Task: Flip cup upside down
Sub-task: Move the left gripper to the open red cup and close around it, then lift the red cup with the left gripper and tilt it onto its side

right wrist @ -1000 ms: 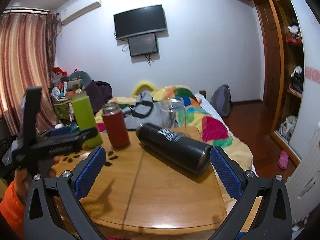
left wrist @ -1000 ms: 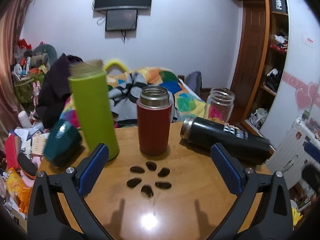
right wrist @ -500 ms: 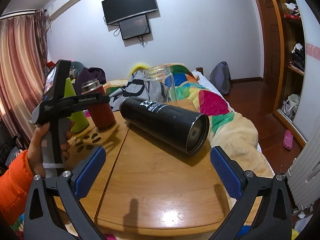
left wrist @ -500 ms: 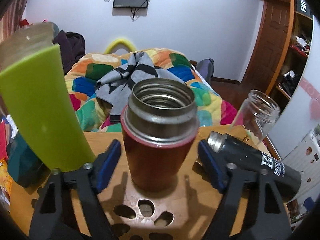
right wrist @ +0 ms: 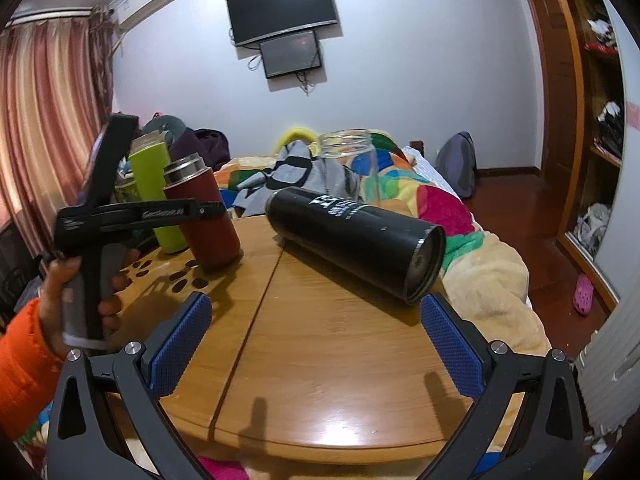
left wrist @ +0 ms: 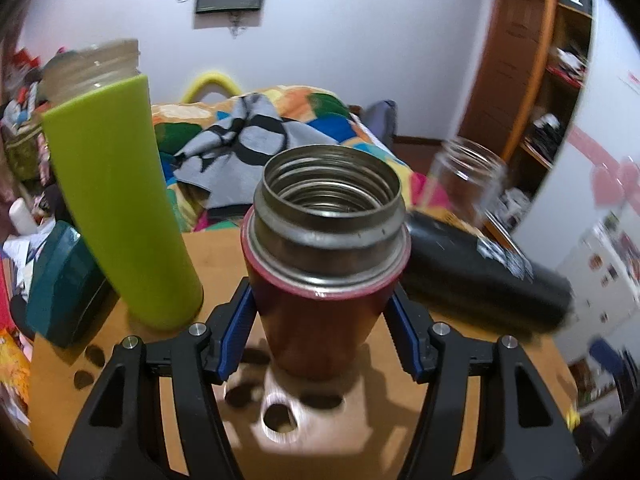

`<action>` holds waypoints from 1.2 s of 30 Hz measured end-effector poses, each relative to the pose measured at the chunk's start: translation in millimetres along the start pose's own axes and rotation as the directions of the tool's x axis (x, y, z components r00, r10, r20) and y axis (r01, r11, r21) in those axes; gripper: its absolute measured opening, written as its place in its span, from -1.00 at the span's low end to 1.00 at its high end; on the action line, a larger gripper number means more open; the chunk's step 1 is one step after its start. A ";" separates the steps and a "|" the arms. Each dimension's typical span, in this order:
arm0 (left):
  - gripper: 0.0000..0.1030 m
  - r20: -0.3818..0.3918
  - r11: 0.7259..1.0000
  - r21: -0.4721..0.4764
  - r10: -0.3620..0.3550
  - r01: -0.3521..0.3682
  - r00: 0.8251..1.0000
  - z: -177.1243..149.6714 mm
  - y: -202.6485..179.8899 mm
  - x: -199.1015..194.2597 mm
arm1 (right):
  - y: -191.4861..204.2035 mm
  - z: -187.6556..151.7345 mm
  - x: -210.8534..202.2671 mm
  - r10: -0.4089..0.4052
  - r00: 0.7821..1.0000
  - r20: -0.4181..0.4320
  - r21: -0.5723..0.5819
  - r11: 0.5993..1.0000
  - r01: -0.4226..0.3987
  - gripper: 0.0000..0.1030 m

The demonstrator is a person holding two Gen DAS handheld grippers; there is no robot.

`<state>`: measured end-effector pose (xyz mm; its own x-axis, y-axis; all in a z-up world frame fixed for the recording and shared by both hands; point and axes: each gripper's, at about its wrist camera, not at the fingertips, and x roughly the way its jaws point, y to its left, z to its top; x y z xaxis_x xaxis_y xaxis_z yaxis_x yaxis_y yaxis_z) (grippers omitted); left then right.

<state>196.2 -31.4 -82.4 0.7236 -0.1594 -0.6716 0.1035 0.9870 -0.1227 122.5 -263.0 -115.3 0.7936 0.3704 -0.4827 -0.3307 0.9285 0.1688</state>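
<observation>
A red cup with a steel threaded mouth (left wrist: 324, 280) stands upright on the wooden table (right wrist: 328, 360), mouth up. My left gripper (left wrist: 320, 328) has closed on its lower body, one blue pad on each side. The right wrist view shows the same: the red cup (right wrist: 204, 216) is tilted slightly, and the left gripper (right wrist: 200, 210) is around it. My right gripper (right wrist: 316, 344) is open and empty above the table's front part, short of the black flask (right wrist: 352, 236) lying on its side.
A tall green bottle (left wrist: 116, 200) stands left of the red cup, with a dark teal cup (left wrist: 60, 288) lying beside it. A clear glass jar (right wrist: 346, 164) stands behind the black flask. Dark oval holes (left wrist: 280, 416) mark the table. A bed lies behind.
My left gripper has moved forward and closed its jaws onto the red cup. My right gripper has drifted closer to the black flask, still open.
</observation>
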 end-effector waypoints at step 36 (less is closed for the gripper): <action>0.25 -0.117 0.794 -0.309 -0.577 0.523 0.808 -70.1 30.2 -61.0 | 93.9 -38.1 49.5 0.299 0.941 -0.160 -0.183 0.928 -0.325 0.18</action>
<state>107.4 6.8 -96.4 0.4454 -0.7009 -0.5571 0.2500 0.6948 -0.6743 111.3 -158.4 -156.0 0.5664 0.6217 -0.5409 -0.6586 0.7361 0.1563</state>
